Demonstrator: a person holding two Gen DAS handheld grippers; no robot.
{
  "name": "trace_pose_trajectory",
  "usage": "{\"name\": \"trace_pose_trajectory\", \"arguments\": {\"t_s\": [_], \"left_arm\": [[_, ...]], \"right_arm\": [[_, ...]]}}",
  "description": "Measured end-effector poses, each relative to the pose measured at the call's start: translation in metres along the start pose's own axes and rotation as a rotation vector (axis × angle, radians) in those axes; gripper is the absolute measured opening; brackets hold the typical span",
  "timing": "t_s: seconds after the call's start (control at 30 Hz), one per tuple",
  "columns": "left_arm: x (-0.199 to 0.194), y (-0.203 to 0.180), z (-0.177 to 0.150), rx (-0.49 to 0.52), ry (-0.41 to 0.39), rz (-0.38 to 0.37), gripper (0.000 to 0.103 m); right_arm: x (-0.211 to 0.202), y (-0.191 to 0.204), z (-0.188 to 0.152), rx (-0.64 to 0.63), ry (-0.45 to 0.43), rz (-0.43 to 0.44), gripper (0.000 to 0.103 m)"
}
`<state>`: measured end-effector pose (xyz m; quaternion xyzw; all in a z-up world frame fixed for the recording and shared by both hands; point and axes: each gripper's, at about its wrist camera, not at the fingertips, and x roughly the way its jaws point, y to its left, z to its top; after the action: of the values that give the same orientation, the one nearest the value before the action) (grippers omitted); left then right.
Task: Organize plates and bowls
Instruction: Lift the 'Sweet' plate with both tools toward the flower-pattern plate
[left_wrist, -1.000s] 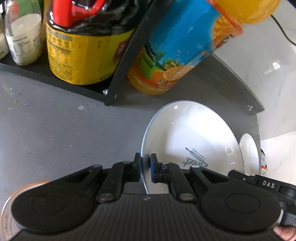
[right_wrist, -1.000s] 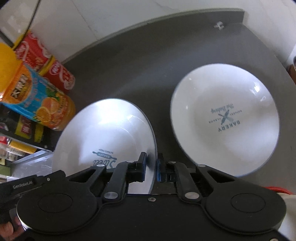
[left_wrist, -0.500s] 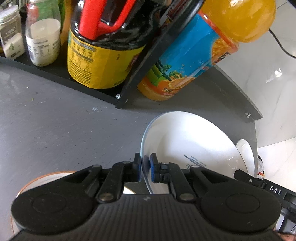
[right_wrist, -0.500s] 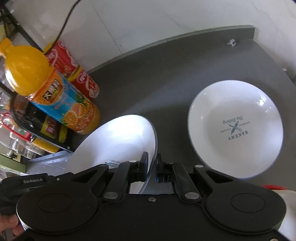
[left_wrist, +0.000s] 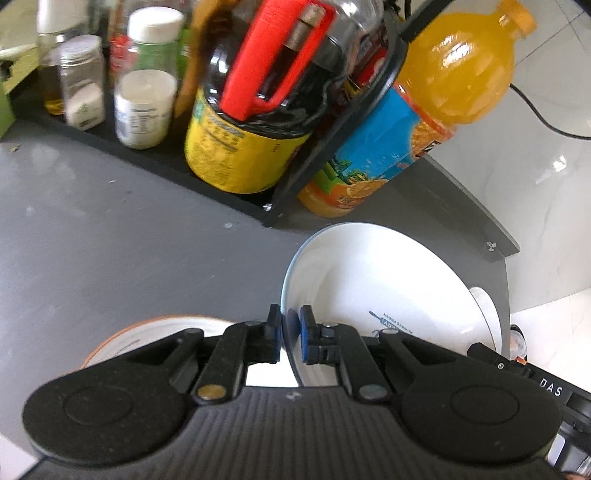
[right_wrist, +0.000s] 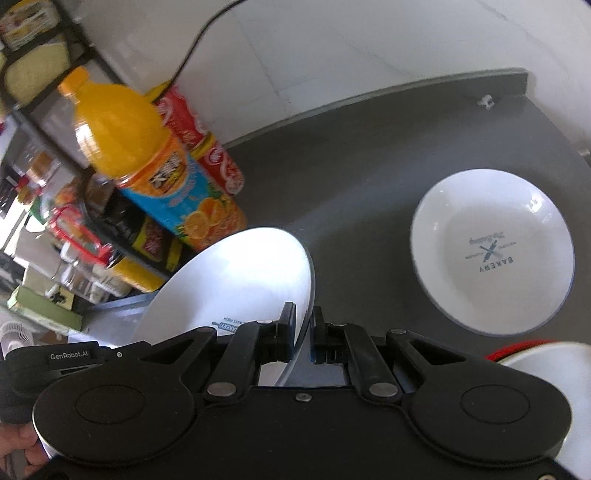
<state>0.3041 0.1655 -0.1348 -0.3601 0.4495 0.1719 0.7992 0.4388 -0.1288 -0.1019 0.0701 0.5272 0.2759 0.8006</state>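
Note:
A white plate with blue print (left_wrist: 380, 288) hangs above the grey counter, held at opposite rims by both grippers. My left gripper (left_wrist: 290, 332) is shut on its near rim. In the right wrist view the same white plate (right_wrist: 236, 280) tilts to the left, and my right gripper (right_wrist: 304, 332) is shut on its edge. A second white plate printed "BAKERY" (right_wrist: 491, 251) lies flat on the counter to the right. An orange-rimmed dish (left_wrist: 155, 332) shows under the left gripper. A red-rimmed white dish (right_wrist: 546, 362) peeks in at the lower right.
A black rack (left_wrist: 221, 192) holds a dark yellow-labelled bottle (left_wrist: 251, 147) and spice jars (left_wrist: 144, 103). An orange juice bottle (right_wrist: 155, 162) and red cans (right_wrist: 199, 140) stand beside it. A black cable (left_wrist: 546, 118) runs along the white wall. A hand (right_wrist: 18, 446) grips the other handle.
Both grippers have lifted the held plate higher and pulled back from the rack. The bottles and the "BAKERY" plate now look smaller and farther off.

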Motion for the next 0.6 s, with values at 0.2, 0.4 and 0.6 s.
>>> {"name": "trace_pose_trajectory", "arguments": {"t_s": [0.2,0.4,0.6], "left_arm": [[-0.027,0.02,-0.012,-0.029,-0.031,0.028,0.008],[-0.046,0.039,-0.03,-0.065,-0.049,0.061,0.008],[-0.06,0.057,-0.05,-0.109,-0.061,0.085,0.008]], "right_arm": [[-0.007,0.012,-0.016,-0.039,0.008,0.045,0.007],[-0.008,0.021,-0.035,-0.073,0.04,0.082,0.007],[-0.01,0.033,-0.05,-0.116,0.066,0.104,0.008]]}}
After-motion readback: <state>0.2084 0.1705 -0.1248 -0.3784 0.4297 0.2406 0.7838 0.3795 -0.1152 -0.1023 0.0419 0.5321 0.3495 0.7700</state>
